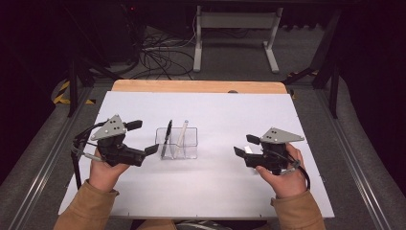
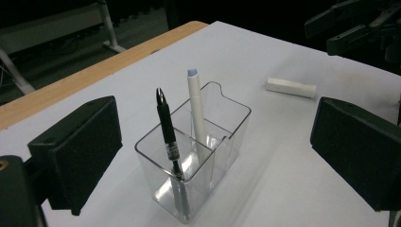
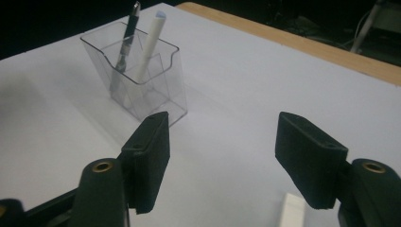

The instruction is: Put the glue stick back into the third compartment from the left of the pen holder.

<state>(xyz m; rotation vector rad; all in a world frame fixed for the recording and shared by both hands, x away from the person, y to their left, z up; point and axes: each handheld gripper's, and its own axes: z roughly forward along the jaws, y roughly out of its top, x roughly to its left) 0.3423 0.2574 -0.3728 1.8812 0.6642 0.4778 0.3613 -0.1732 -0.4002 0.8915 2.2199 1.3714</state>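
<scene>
White table sheet [image 1: 206,191] noted: a small white cylindrical cap [image 2: 291,87] is left lying between the parted, empty jaws of the right gripper [image 1: 245,146], not yet gripped. Farther off, a black pen [image 2: 169,137] and a white pen [image 2: 196,113] are already stood upright in the clear plastic two-compartment holder [image 2: 194,189], at which the left gripper [image 1: 142,136] is aimed level, jaws wide apart and empty.

Dark room, grey floor [image 1: 230,60], cables [image 1: 158,57]

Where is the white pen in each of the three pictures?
High view: the white pen stands in the clear holder at the middle, right of the black pen.
Left gripper view: centre, behind the black pen.
Right gripper view: upper left, right of the black pen.
Shared landmark: the clear holder.
</scene>
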